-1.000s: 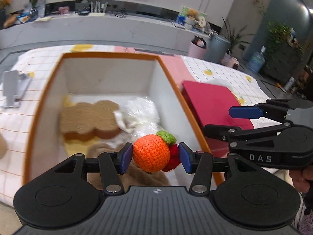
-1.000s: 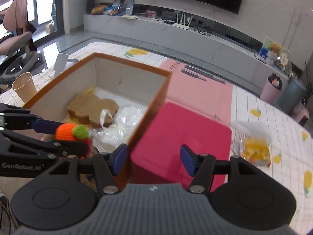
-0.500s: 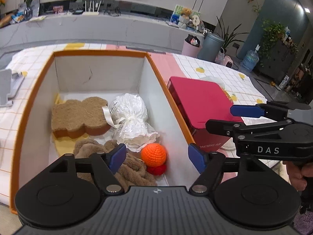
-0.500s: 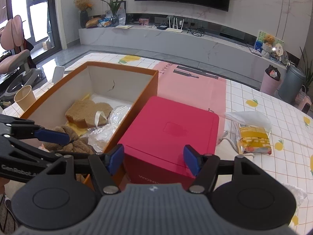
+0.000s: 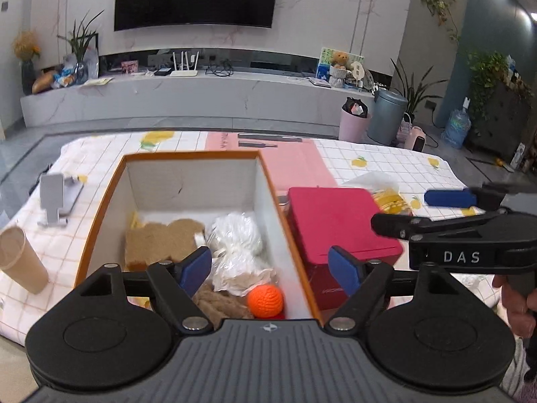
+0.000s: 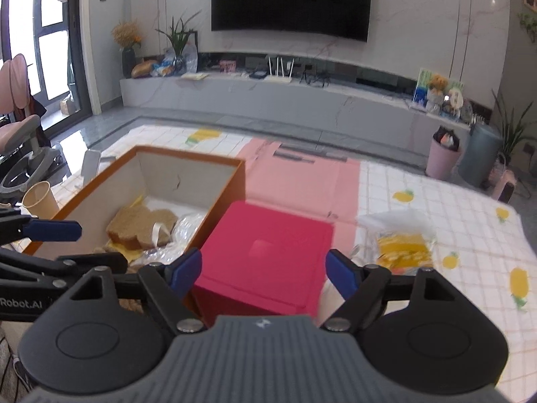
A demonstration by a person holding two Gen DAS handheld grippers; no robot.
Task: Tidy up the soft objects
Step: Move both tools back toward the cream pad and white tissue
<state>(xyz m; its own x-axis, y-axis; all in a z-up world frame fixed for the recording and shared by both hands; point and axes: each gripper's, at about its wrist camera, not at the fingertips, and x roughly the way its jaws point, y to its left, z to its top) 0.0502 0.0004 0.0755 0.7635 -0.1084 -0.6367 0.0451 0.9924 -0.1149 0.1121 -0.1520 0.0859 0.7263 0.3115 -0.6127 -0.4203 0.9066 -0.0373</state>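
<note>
An orange-rimmed open box (image 5: pixel 100 208) (image 6: pixel 188 159) stands on the table. In it lie an orange crocheted ball (image 5: pixel 265 300), a brown sponge-like pad (image 5: pixel 161 238) (image 6: pixel 141 226), a white plastic-wrapped bundle (image 5: pixel 238 235) and a brown fluffy piece (image 5: pixel 218 304). My left gripper (image 5: pixel 270 267) hangs above the box's near end, its jaws opening, nothing between them. My right gripper (image 6: pixel 263 270) hovers over a red box (image 6: pixel 265 262) (image 5: pixel 335 221), jaws also opening and empty. Beyond it on the right lies a yellow packet in clear wrap (image 6: pixel 404 245) (image 5: pixel 389 198).
A paper cup (image 5: pixel 20 258) (image 6: pixel 40 198) and a grey phone stand (image 5: pixel 57 198) sit left of the box. A pink mat (image 6: pixel 302 181) lies behind the red box on the checked tablecloth (image 6: pixel 453 208). A hand (image 5: pixel 517 302) holds the right gripper.
My left gripper let go of the orange ball, which now lies in the box, then opened wider and rose. My right gripper also opened and drew back and up.
</note>
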